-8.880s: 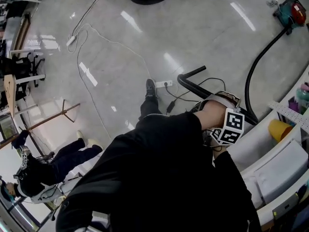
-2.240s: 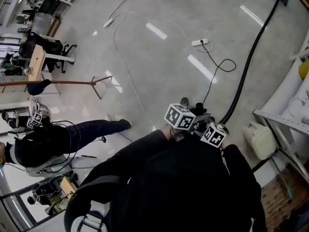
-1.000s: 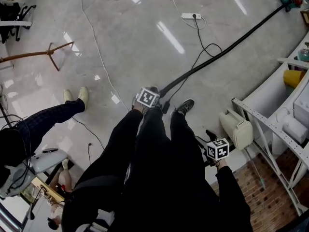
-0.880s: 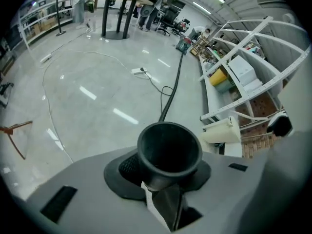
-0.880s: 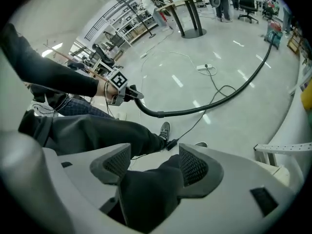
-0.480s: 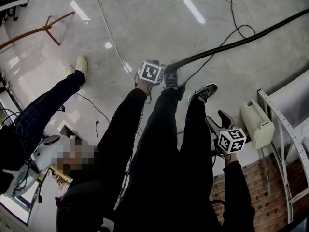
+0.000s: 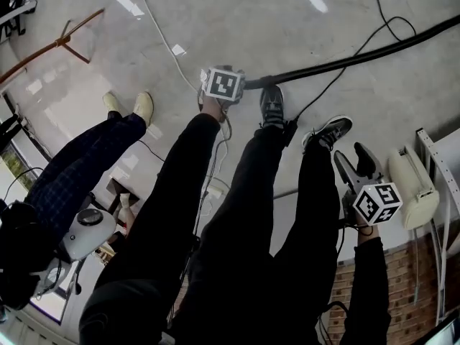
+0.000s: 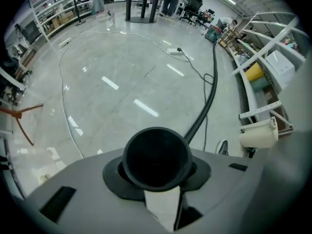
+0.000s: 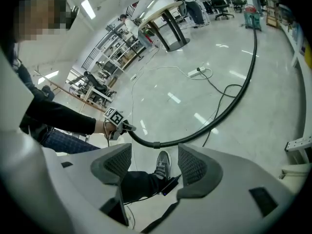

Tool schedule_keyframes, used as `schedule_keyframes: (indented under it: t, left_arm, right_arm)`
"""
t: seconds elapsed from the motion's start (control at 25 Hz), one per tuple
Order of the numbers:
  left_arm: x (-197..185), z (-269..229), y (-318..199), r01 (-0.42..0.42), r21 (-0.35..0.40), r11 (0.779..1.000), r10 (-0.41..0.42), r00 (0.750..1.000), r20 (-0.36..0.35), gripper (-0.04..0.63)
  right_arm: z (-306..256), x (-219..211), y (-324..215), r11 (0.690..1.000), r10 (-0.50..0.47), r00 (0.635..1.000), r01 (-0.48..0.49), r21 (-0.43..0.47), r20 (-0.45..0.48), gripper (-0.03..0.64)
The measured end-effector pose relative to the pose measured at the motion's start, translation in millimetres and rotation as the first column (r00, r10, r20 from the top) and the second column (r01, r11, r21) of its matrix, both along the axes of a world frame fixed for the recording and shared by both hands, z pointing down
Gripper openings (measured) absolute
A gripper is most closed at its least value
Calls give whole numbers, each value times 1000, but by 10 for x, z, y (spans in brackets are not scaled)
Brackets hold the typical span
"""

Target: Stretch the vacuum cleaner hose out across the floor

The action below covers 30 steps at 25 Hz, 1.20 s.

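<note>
Overhead, the head view shows the left gripper (image 7: 228, 85) pointing down at the grey floor (image 7: 237, 20), its jaws clamped on the end of the black hose (image 7: 359, 54). In the left gripper view, the hose's round open mouth (image 8: 157, 155) fills the gap between the jaws. From there the hose (image 8: 208, 101) runs away across the floor in a long, gently curved line towards a small teal machine (image 8: 212, 33) beside the shelving (image 8: 265, 57). The right gripper (image 7: 353, 165) is held lower right in the head view, well apart from the hose. In the right gripper view, the right gripper (image 9: 155, 165) has its jaws spread wide, with nothing gripped; only the person's trouser leg and shoe (image 9: 162, 164) show through the gap. That view also shows the hose (image 9: 234, 104) lying across the floor. A white power strip (image 9: 197, 73) lies beside the hose's middle. A second person (image 7: 86, 171) stands at the left.
</note>
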<state>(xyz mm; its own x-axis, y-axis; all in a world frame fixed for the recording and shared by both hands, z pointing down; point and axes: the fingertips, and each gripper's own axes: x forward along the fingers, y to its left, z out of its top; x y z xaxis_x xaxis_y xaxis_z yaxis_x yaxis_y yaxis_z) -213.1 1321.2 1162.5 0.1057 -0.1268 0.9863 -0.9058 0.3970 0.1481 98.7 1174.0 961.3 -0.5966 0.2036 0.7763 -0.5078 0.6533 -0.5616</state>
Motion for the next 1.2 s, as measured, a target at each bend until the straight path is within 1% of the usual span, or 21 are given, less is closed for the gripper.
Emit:
schedule_keyframes:
  t: [0.04,0.08,0.16,0.24,0.32,0.4,0.44,0.52,0.64,0.76,0.8,0.92,1.08,1.2]
  left_arm:
    - [-68,97,63,16,-20,1000,-16,1000,13,137]
    - [-95,190,121,44,-34,998,-44,999,6,137]
    - [-70,352,204,106,-43,993,-108,994,-33,137]
    - [-113,482,269,149,-50,988,-151,988,-36,137]
    - [-254,609,291,186,-57,981,-187,982,-3,137]
    - [-424,724,325,225,-79,971,-220,974,60,140]
    - [-493,763,358,242,-95,966,-233,968,96,163]
    - [-548,799,421,259,-121,958,-242,960,137,174]
    - [-529,789,509,274,-151,950,-253,957,145,187]
    - [-555,733,604,314,-151,937,-292,944,152,189]
    - [-566,708,617,318,-147,937,-296,943,154,189]
    - [-560,628,599,290,-145,946,-266,950,162,190]
    - [-506,465,513,275,-138,952,-250,953,172,190]
    - [-382,283,381,228,-129,965,-207,966,157,190]
  right_arm:
    - [93,-18,-25,1000,13,1000,-13,4,7,308]
    - [178,-28,-33,1000,20,1000,-20,4,13,308]
    - [320,-20,-15,1000,12,1000,-12,-4,21,307]
    - [450,-5,1,1000,1,1000,-1,-21,22,307]
    - [599,-23,-13,999,-1,1000,2,-38,23,305]
    - [750,-55,-25,998,-3,1000,4,-58,27,305]
    - [817,-65,-24,998,-6,1000,8,-69,29,305]
    - [917,-63,-14,996,-16,999,19,-87,33,305]
    - [949,-41,2,994,-29,999,32,-102,32,305]
    - [896,-39,2,993,-33,999,37,-108,39,305]
    - [881,-33,-8,993,-31,999,35,-108,40,305]
    - [848,13,-57,994,-15,999,18,-108,36,305]
    - [764,48,-49,994,-6,1000,9,-111,29,305]
    - [648,38,-14,994,-18,999,22,-109,38,305]
